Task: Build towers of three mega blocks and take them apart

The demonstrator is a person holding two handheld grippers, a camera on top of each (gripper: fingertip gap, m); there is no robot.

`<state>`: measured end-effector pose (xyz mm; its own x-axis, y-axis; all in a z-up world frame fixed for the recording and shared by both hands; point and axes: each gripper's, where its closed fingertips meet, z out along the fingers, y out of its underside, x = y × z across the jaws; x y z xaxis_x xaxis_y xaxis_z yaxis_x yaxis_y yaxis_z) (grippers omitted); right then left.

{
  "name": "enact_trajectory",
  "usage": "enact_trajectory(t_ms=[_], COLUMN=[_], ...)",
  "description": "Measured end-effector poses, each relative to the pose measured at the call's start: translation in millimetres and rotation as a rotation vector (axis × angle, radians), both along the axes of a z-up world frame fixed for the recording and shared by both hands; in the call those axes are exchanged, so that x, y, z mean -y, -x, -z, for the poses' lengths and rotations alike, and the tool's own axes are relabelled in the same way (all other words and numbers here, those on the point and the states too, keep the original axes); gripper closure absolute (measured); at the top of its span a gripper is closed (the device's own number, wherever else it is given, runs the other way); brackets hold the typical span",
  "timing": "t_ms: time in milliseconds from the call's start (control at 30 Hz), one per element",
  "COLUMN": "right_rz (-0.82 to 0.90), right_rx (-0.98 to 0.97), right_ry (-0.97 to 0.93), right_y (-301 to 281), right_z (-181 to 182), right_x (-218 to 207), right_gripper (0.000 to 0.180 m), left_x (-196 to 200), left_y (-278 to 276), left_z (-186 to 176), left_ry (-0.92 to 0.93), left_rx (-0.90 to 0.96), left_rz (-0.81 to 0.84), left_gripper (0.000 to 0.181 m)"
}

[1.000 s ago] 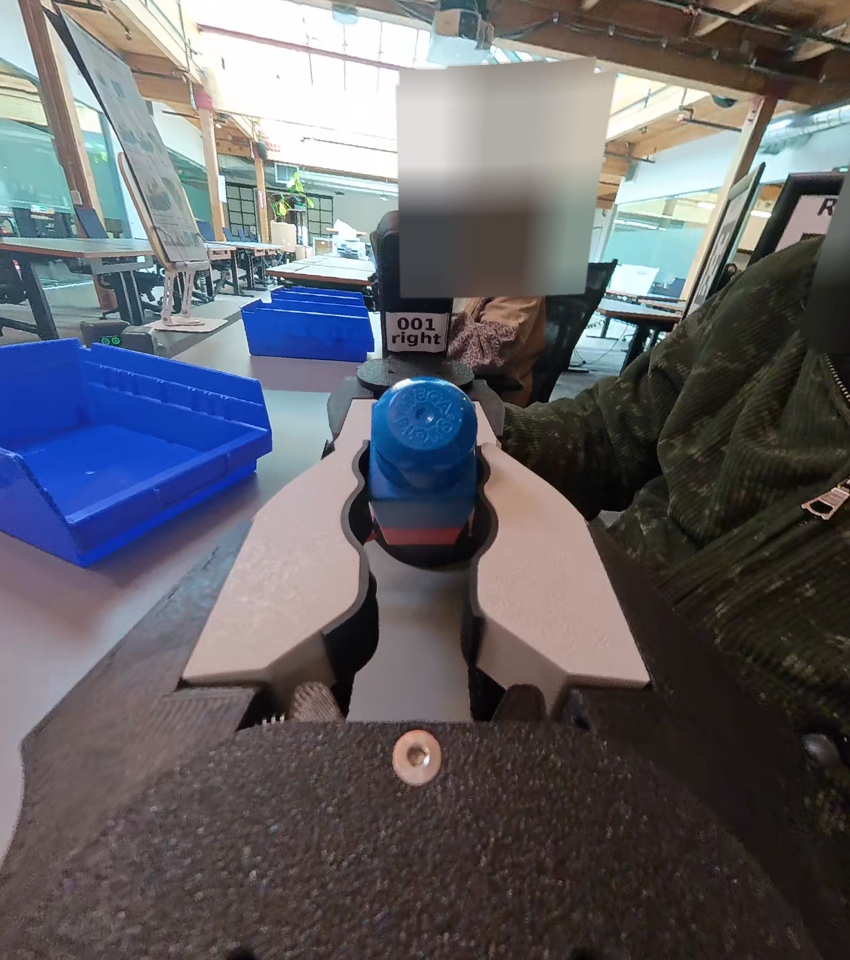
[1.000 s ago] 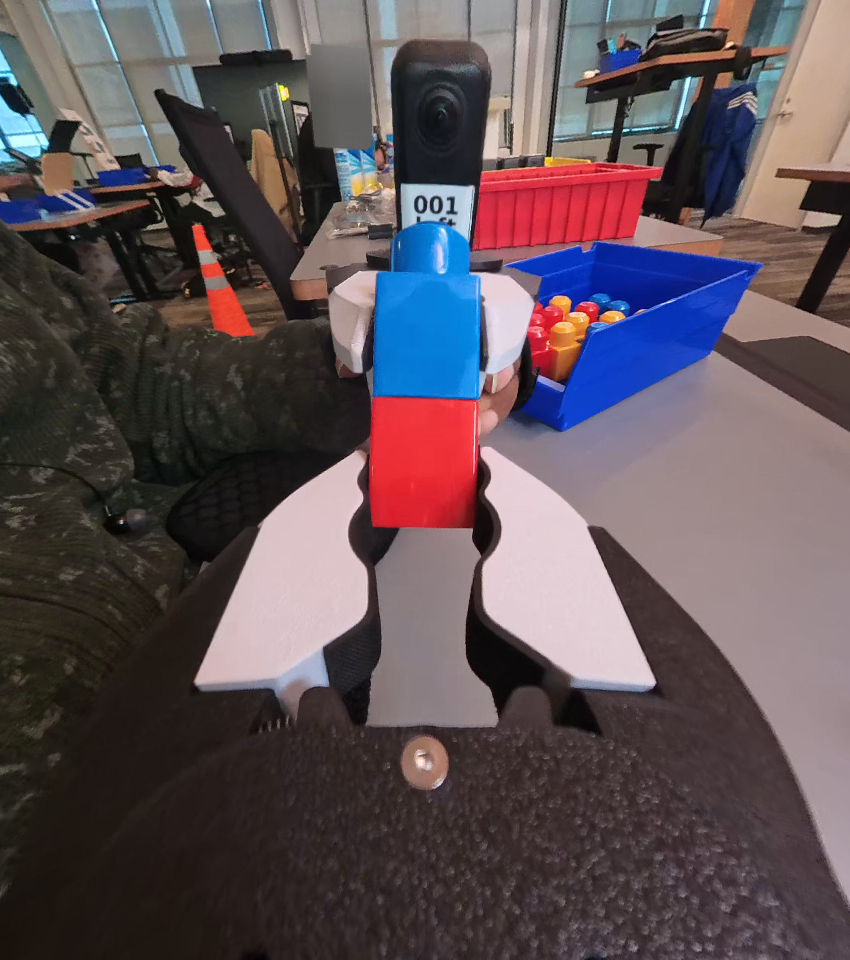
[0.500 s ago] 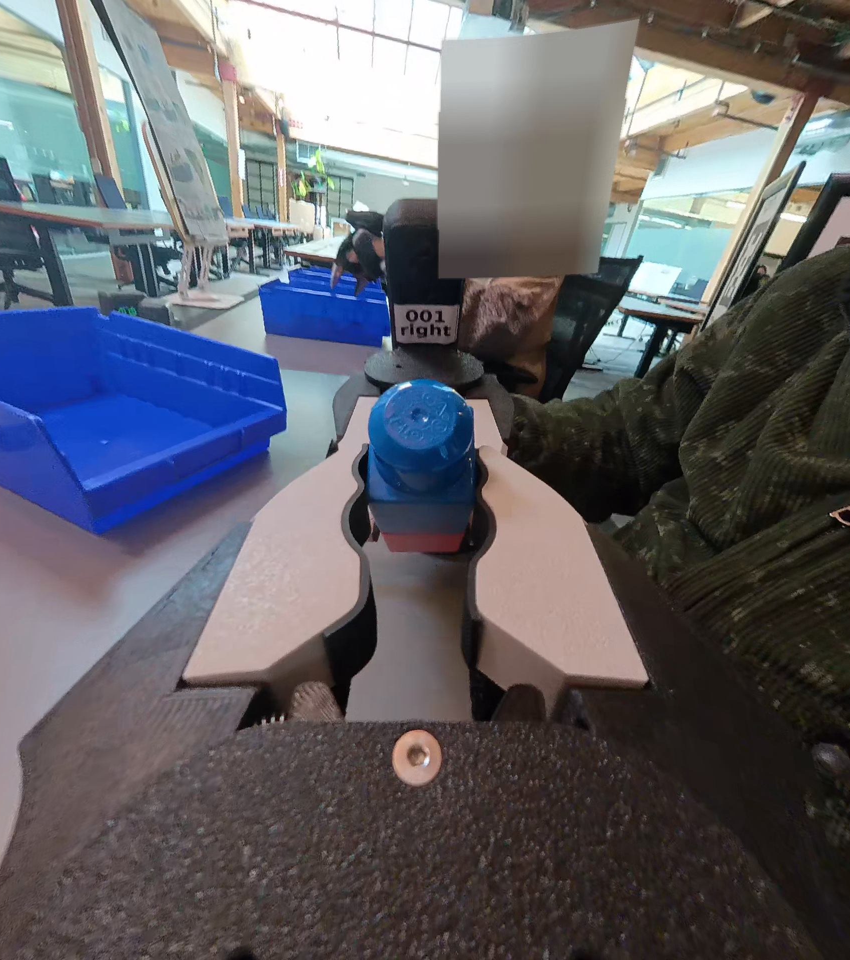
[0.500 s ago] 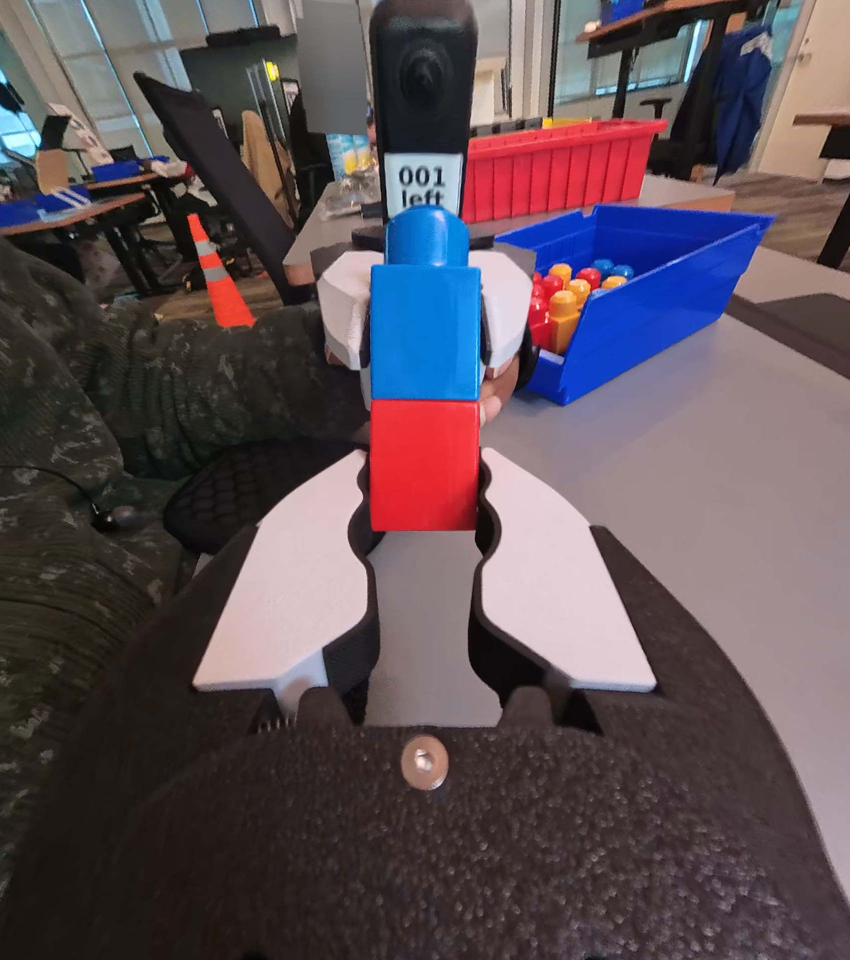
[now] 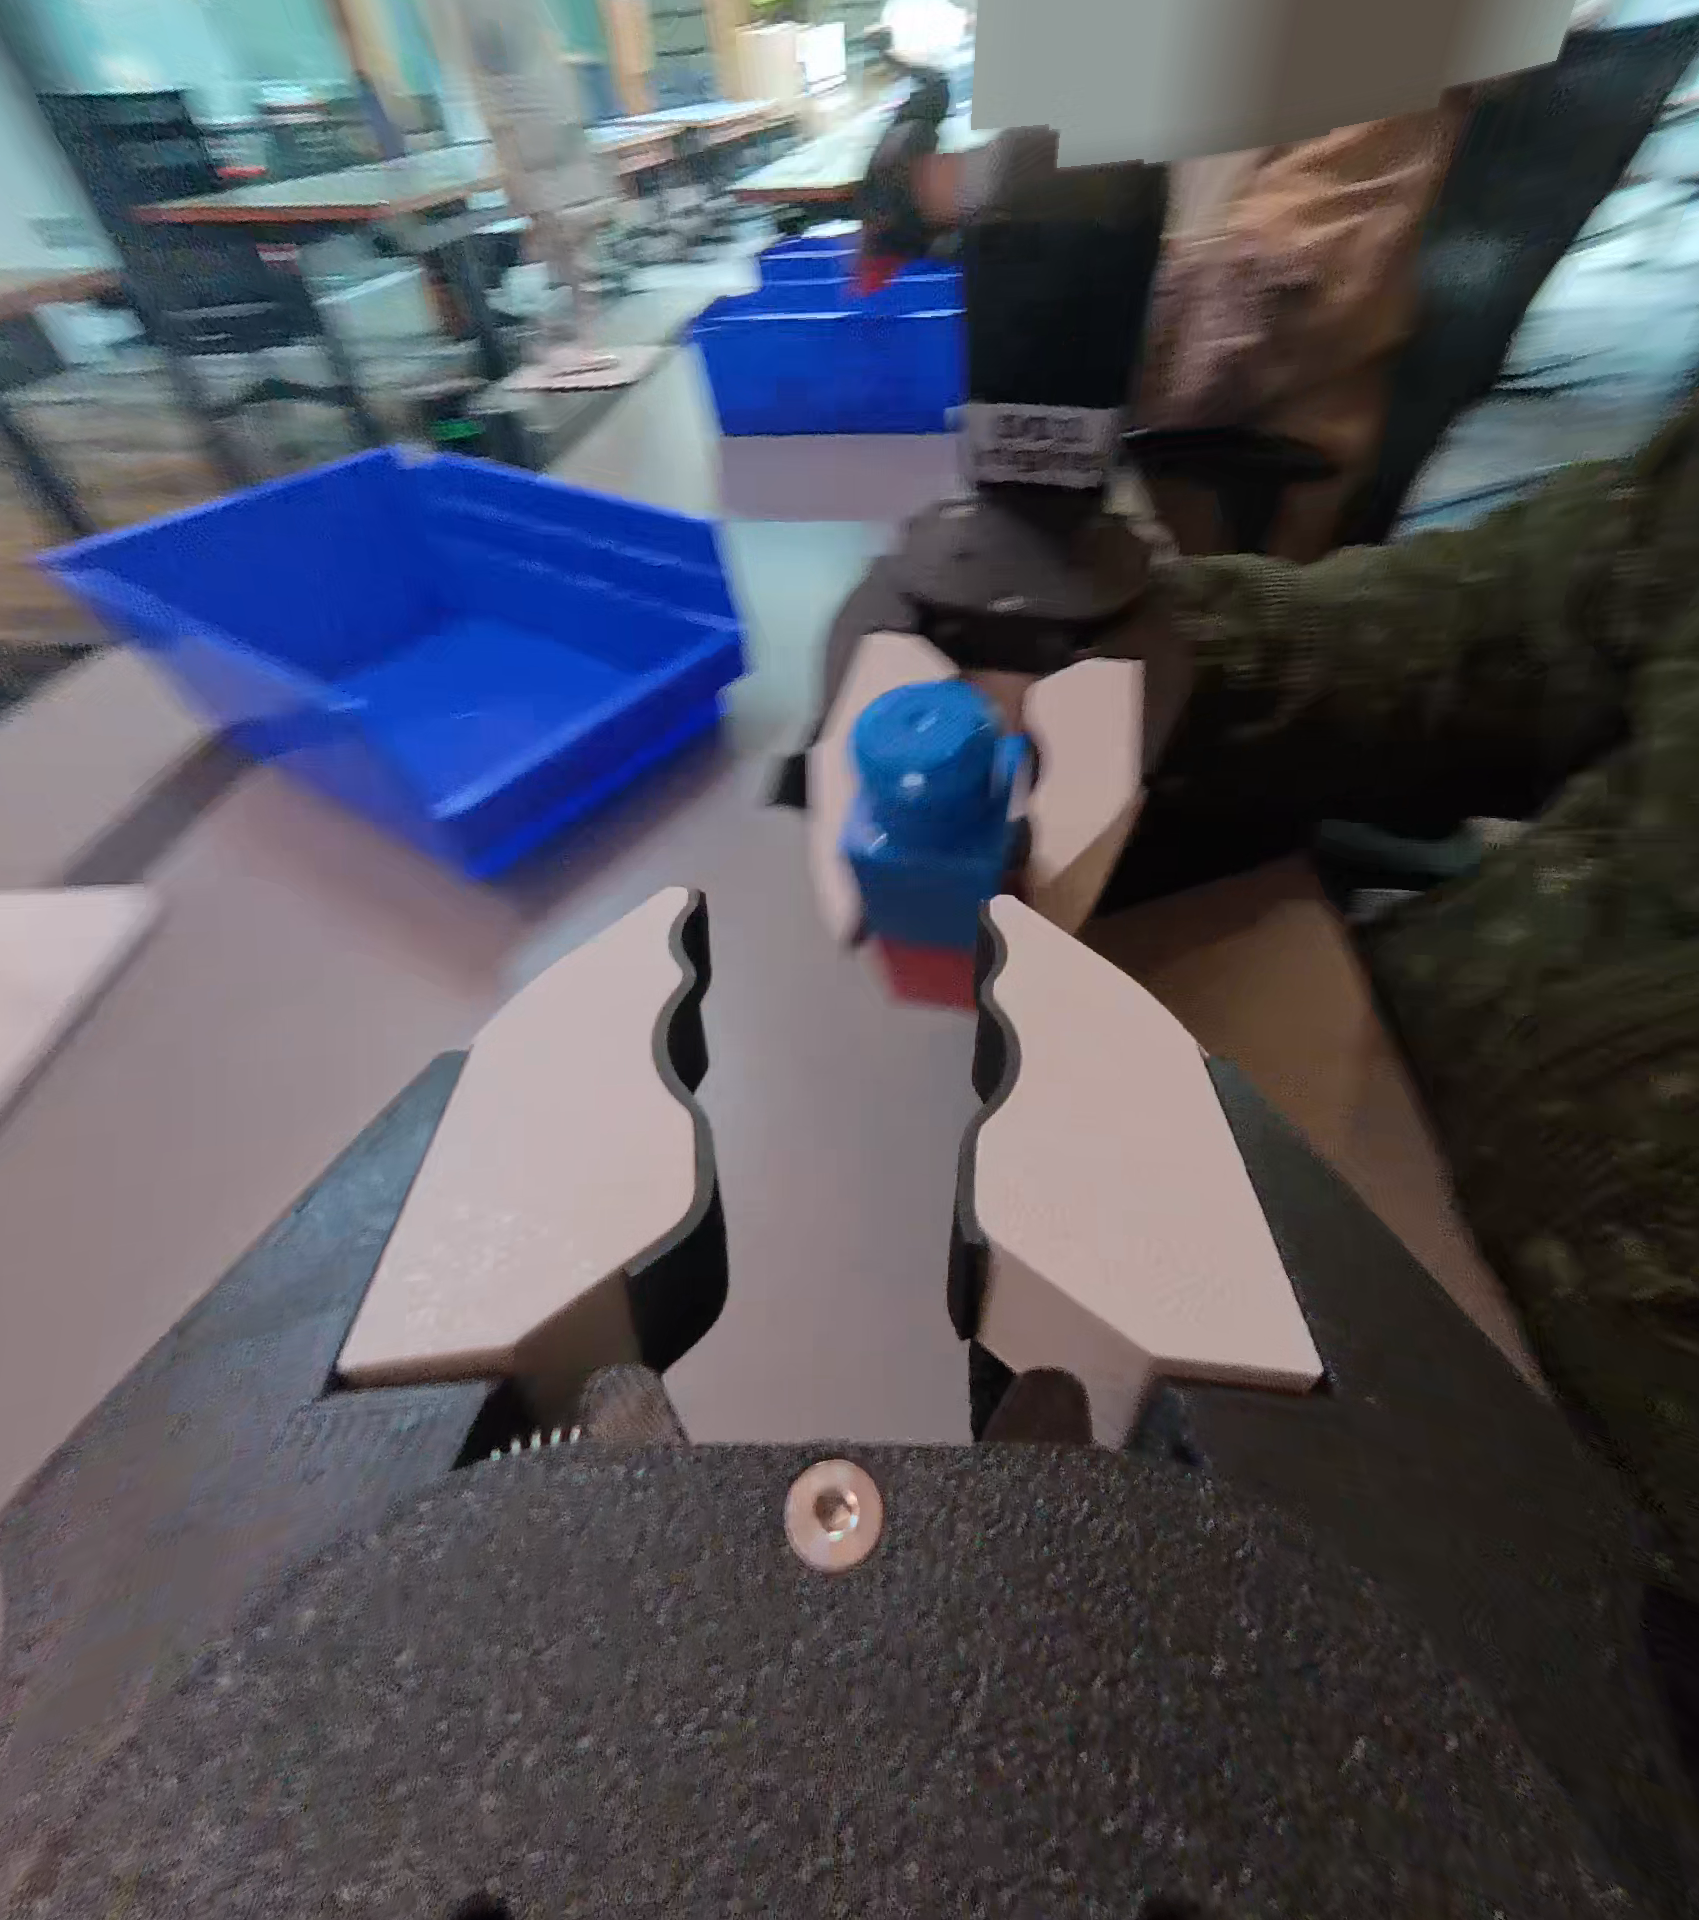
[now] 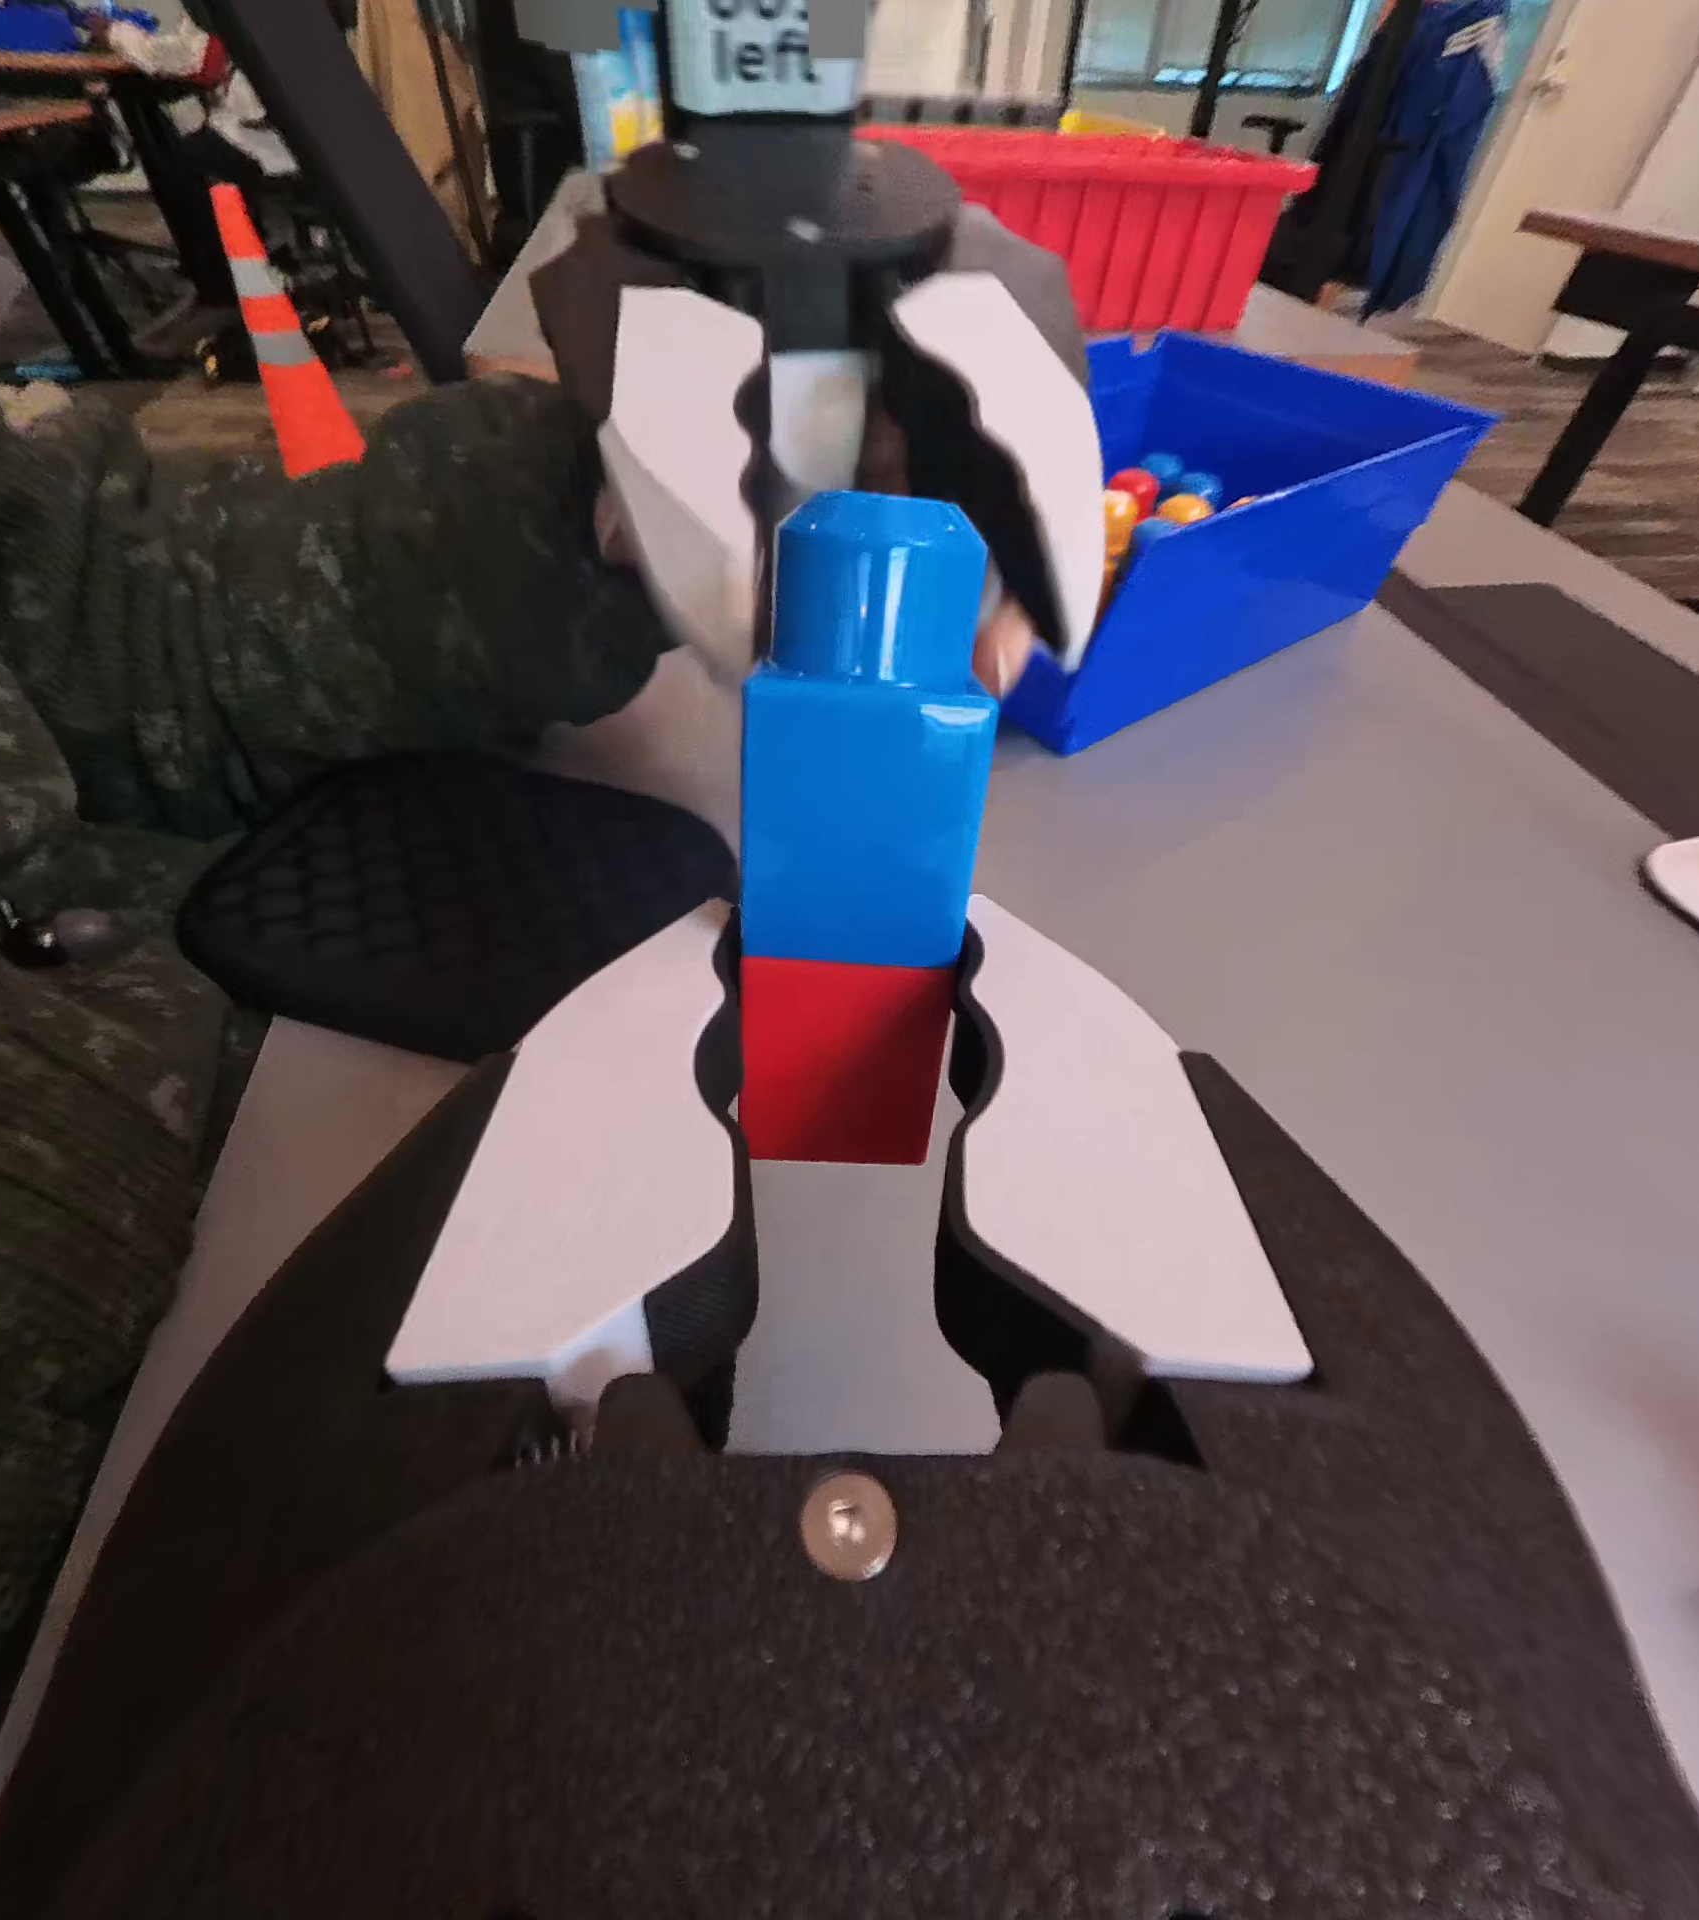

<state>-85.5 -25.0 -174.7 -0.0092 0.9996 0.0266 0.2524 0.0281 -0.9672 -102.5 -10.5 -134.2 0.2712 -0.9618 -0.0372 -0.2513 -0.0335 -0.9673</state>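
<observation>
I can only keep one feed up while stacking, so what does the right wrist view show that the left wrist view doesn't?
Only the right wrist view shows the blue bin of loose blocks, a red bin and an orange cone. Only the left wrist view shows the empty blue bin and another blue bin behind it. Both show the blue block stacked on the red block, the right gripper shut on the red one, and the left gripper open, clear of the stack.

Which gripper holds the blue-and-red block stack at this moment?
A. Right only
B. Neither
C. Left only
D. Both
A: the right gripper has its jaws closed on the red block under the blue block, while the left gripper has its jaws spread, clear of the stack.
</observation>
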Motion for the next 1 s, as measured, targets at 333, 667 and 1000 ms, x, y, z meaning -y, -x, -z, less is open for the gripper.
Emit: enact_trajectory(t_ms=[333, 667, 1000], right_rz=[0.065, 0.054, 0.059], right_rx=[-0.059, -0.031, 0.002], right_ry=[0.097, 0.127, 0.123], right_y=[-9, -8, -7], right_z=[-3, 2, 8], right_x=[-23, -22, -22], right_gripper=[0.143, 0.143, 0.142], left_x=[-52, -42, -47], left_y=[259, 280, 284], left_z=[38, 101, 104], left_ry=[0.292, 0.54, 0.492], left_rx=[-0.407, -0.617, -0.665], left_rz=[-1.029, -1.051, -1.074], left_gripper=[0.133, 0.139, 0.152])
